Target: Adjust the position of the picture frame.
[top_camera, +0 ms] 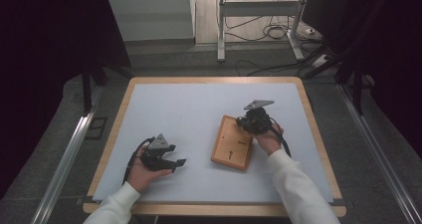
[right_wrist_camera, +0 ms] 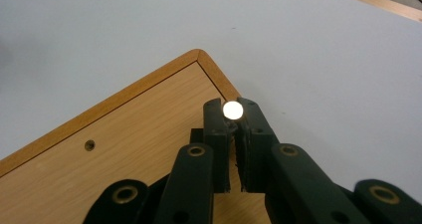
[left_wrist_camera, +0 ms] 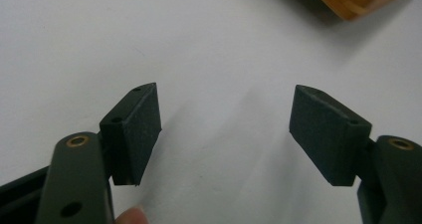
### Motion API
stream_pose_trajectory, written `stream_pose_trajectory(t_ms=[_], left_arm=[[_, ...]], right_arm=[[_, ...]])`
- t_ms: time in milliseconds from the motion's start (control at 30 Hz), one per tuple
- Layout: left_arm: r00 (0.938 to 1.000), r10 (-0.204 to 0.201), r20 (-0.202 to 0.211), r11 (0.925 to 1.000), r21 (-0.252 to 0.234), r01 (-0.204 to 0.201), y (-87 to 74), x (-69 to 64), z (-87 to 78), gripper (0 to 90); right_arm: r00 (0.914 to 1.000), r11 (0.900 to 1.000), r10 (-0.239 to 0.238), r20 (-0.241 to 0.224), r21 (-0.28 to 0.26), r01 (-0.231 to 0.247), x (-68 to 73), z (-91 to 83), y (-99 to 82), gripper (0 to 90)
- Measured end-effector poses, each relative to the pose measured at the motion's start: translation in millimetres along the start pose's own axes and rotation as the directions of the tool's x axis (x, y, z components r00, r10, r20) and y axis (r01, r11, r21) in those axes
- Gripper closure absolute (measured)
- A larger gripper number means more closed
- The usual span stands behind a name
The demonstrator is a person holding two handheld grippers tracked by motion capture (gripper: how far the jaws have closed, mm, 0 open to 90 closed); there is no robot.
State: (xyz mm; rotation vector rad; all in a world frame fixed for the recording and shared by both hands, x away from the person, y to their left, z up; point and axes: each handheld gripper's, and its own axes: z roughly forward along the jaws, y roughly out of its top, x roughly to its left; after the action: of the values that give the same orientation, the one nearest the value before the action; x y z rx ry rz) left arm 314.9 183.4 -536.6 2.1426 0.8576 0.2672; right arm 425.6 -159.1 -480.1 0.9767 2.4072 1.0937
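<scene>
Pale grey tabletop (top_camera: 189,114), wood-rimmed: small white round peg pinched over a wooden board.

High view: the flat rectangular light-wood board (top_camera: 232,143) lies right of the tabletop's middle, the right gripper (top_camera: 247,125) over its far end; the left gripper (top_camera: 175,163) rests near the front-left edge. Left gripper view: jaws spread, empty. Right gripper view: jaws clamped on the peg (right_wrist_camera: 232,110) above the board's corner; it looks light, stiff, smooth, best pinched across its sides.

The right gripper (right_wrist_camera: 233,115) pinches a small white round piece (right_wrist_camera: 232,110) at its fingertips, above the wooden board (right_wrist_camera: 124,139) near its rounded corner.
</scene>
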Motion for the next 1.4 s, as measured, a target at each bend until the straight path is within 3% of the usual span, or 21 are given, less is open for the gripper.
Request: stream_pose_trajectory(t_ms=[333, 600, 767, 833, 967, 1000, 1067, 1233, 1400], left_arm=[[1.0, 0.0, 0.0, 1.0, 0.001, 0.0, -0.1, 0.3, -0.4, 27.9], [1.0, 0.002, 0.0, 1.0, 0.003, -0.002, -0.1, 0.2, -0.1, 27.9], [1.0, 0.0, 0.0, 1.0, 0.003, 0.0, -0.4, 0.6, -0.5, 27.8], [1.0, 0.0, 0.001, 1.0, 0.004, 0.0, -0.6, 0.9, -0.3, 27.8], [1.0, 0.002, 0.002, 1.0, 0.008, -0.002, -0.6, 0.9, 0.4, 27.8], [1.0, 0.002, 0.002, 1.0, 0.008, -0.002, -0.6, 0.7, 0.5, 27.8], [1.0, 0.003, 0.002, 1.0, 0.008, -0.003, -0.5, 0.3, 0.4, 27.8], [1.0, 0.003, 0.002, 1.0, 0.006, -0.003, -0.4, 0.0, 0.2, 27.7], [0.9999, 0.011, 0.0, 0.9999, 0.011, -0.011, 0.2, -1.2, 1.9, 27.6]], right_arm=[[0.9953, 0.9979, -0.065, -0.072, 0.002, 0.065, 35.2, 1.8, -0.4, 84.3], [0.9858, 0.9926, -0.118, -0.12, 0.016, 0.121, 59.1, 10.8, -1.1, 84.3], [0.9872, 0.9901, -0.124, -0.1, 0.053, 0.13, 59.9, 22.5, -3.8, 84.2], [0.9894, 0.9918, -0.105, -0.101, 0.063, 0.111, 56.9, 25.5, -5.5, 84.2], [0.9891, 0.9929, -0.102, -0.106, 0.051, 0.107, 53.0, 26.9, -8.3, 83.3], [0.9882, 0.9919, -0.111, -0.105, 0.049, 0.117, 53.1, 26.6, -8.7, 81.2], [0.9885, 0.9941, -0.101, -0.113, 0.029, 0.105, 52.0, 23.5, -8.9, 64.3], [0.9932, 0.9965, -0.081, -0.083, 0.013, 0.083, 47.9, -0.9, -18.8, 38.6], [0.998, 0.9998, -0.017, -0.06, -0.008, 0.016, 39.0, -31.2, -45.7, 31.5]])
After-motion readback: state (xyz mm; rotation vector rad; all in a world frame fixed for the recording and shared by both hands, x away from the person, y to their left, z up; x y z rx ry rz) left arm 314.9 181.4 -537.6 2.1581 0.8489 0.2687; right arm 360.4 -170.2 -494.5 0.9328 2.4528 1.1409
